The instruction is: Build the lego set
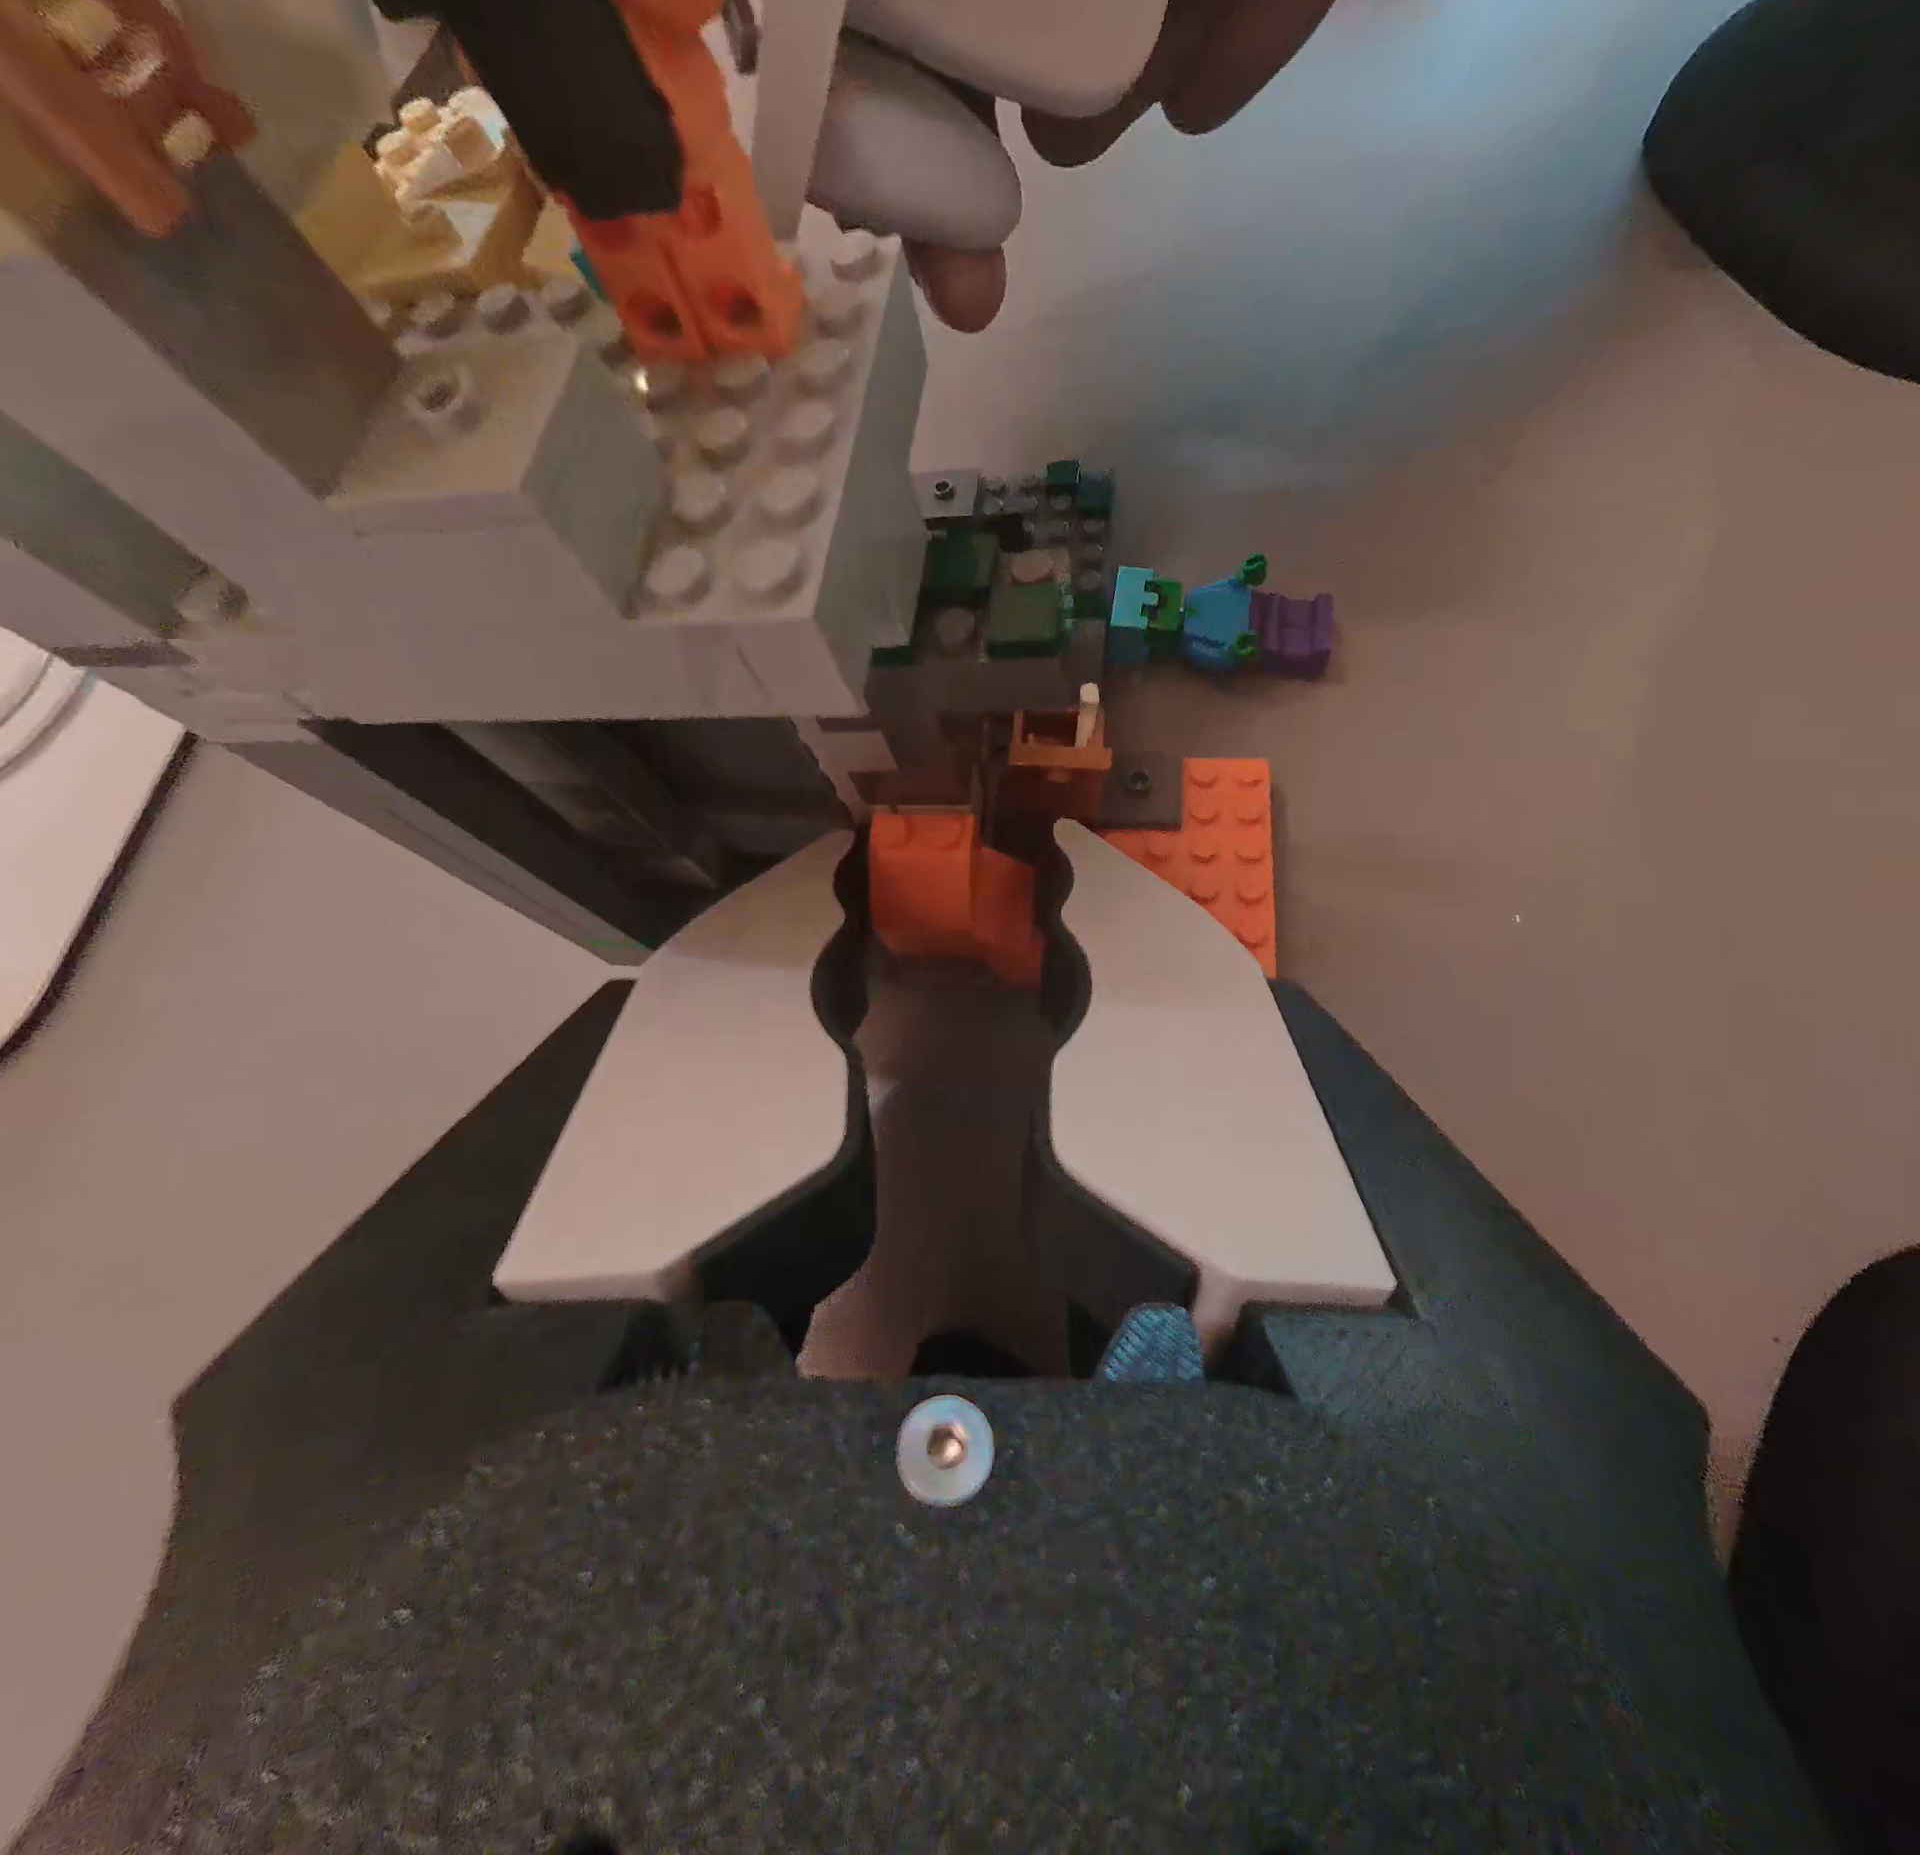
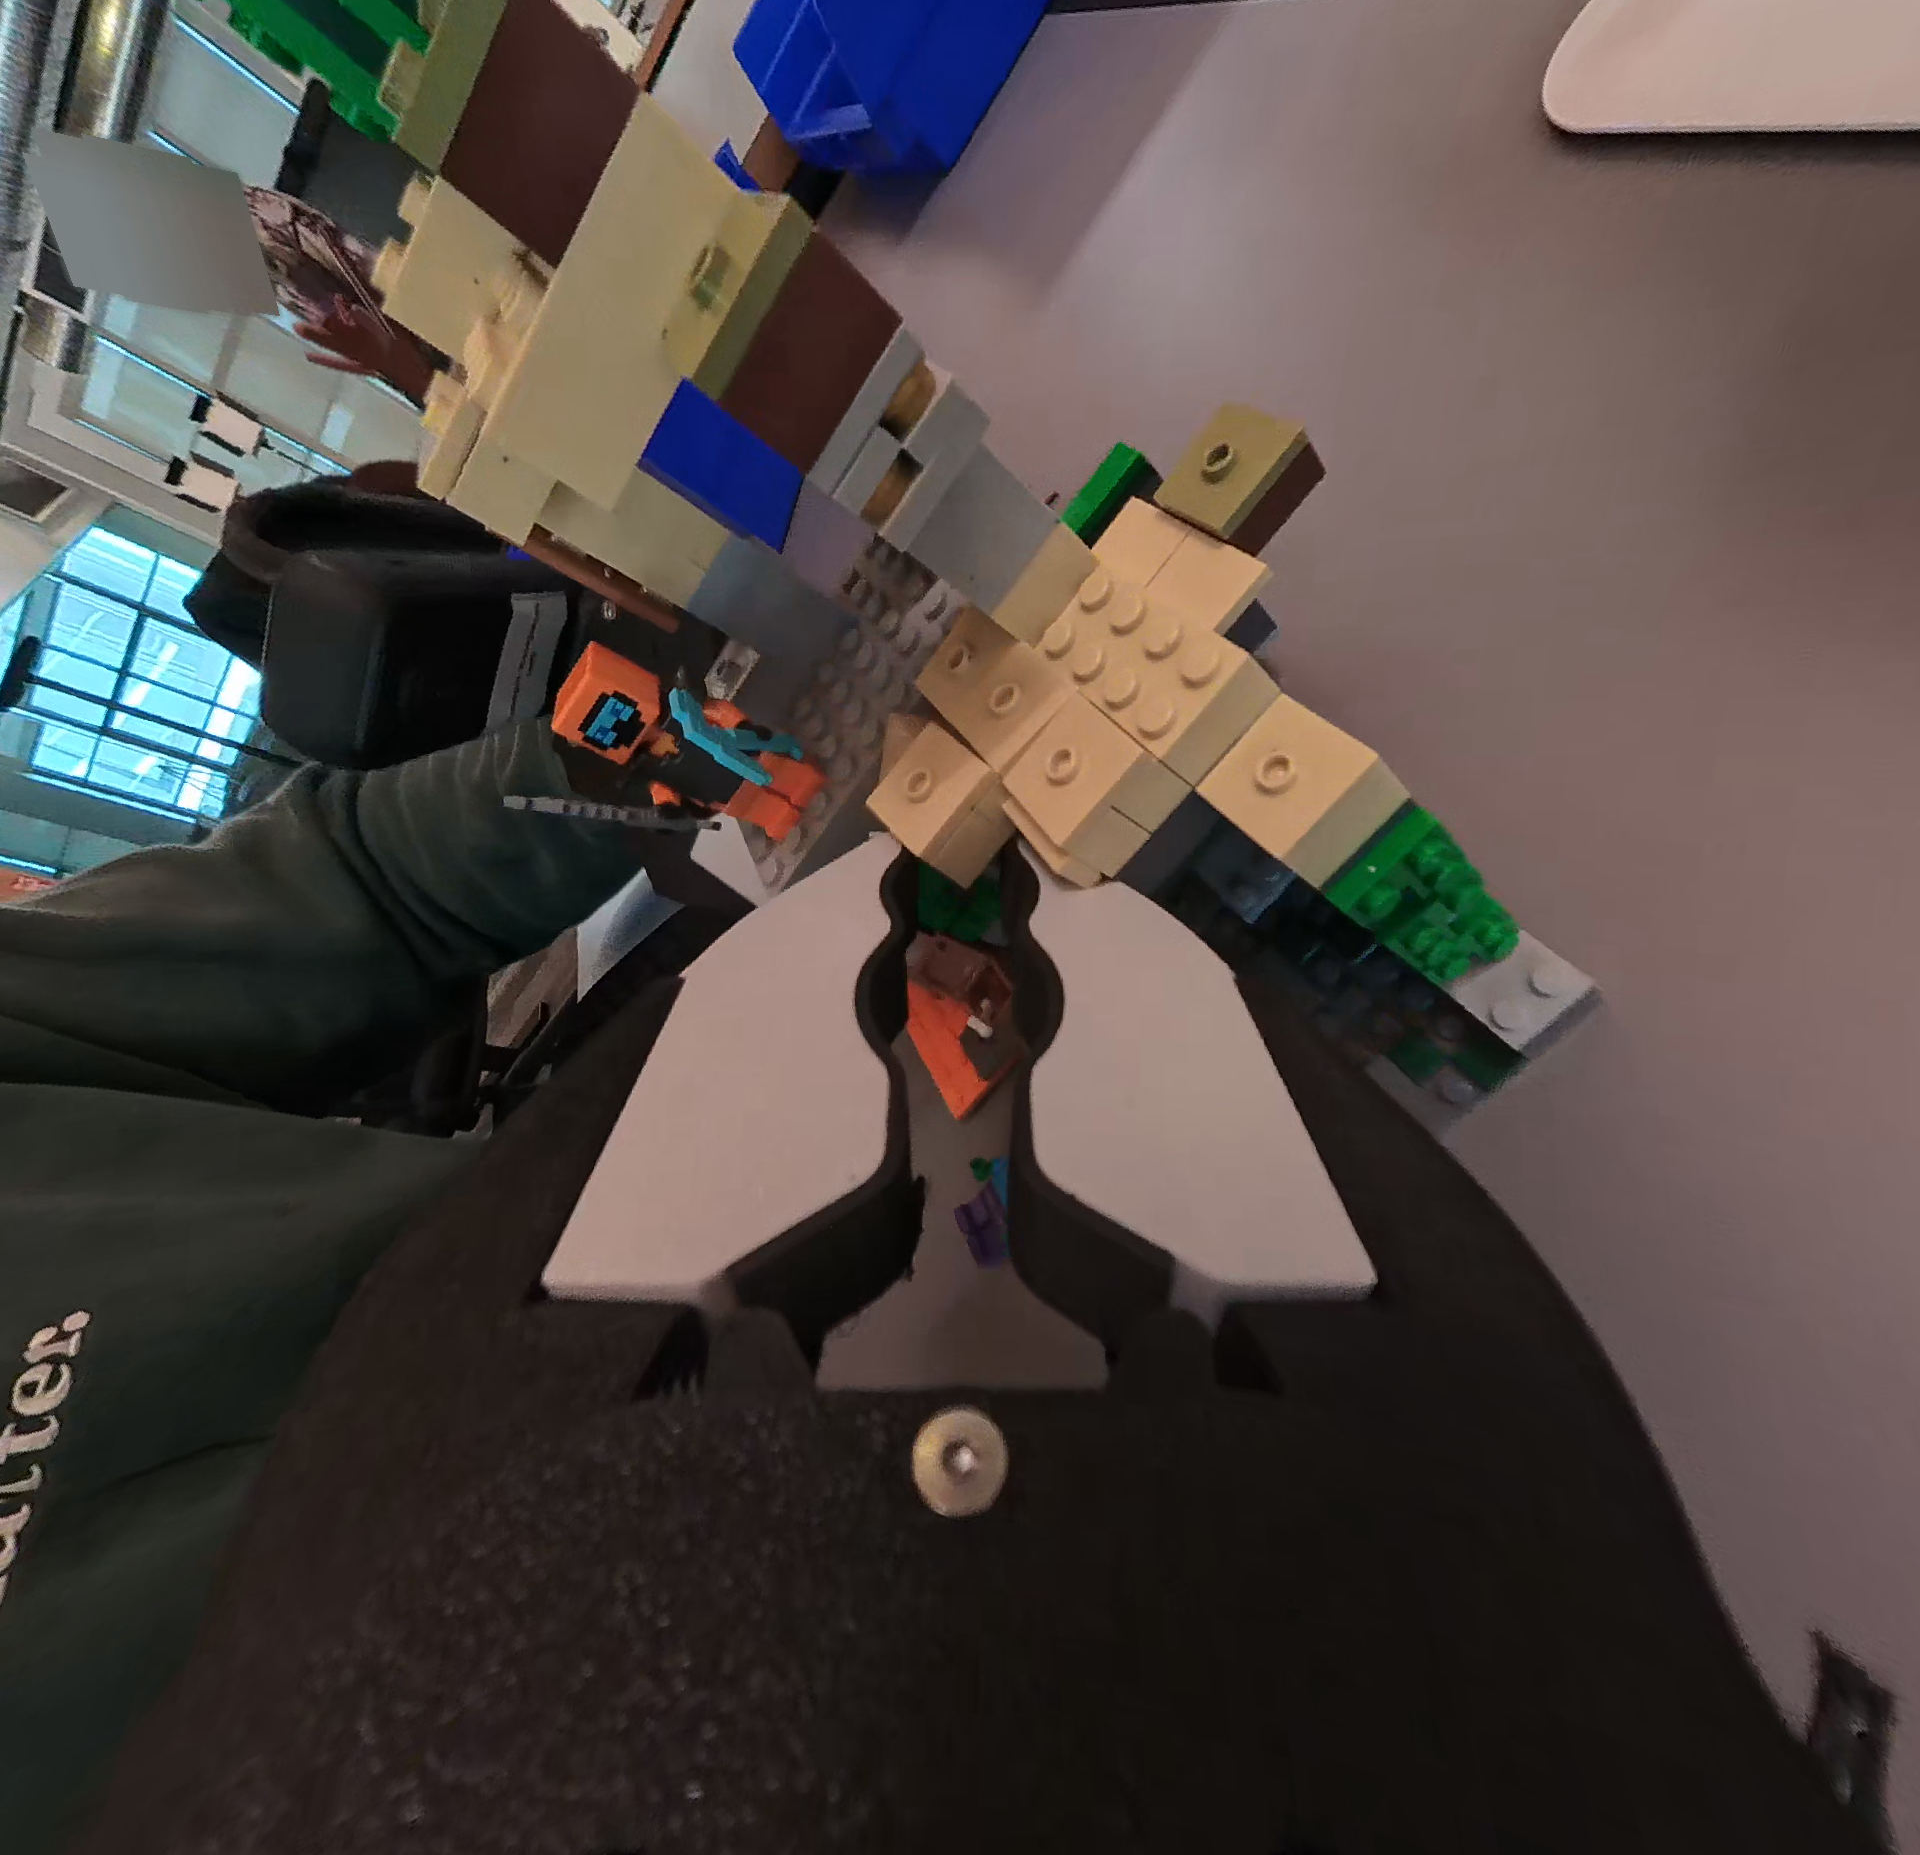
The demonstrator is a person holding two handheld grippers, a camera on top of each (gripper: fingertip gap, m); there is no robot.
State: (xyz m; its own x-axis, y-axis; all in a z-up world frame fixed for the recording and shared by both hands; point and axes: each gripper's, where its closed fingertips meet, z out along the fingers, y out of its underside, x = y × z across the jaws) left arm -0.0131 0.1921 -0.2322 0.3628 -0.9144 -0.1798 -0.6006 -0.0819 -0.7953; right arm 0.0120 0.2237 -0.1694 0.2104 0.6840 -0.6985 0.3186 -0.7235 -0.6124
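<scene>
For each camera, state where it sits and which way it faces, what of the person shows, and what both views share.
Left wrist view: on the left gripper, facing along its fingers at orange bricks of the lego build on the table; a bare fingertip shows above.
Right wrist view: on the right gripper, facing the build's tan studded blocks; a dark green sleeve shows at left.
Shared: the orange minifigure, the orange plate and the purple-legged minifigure.
</scene>
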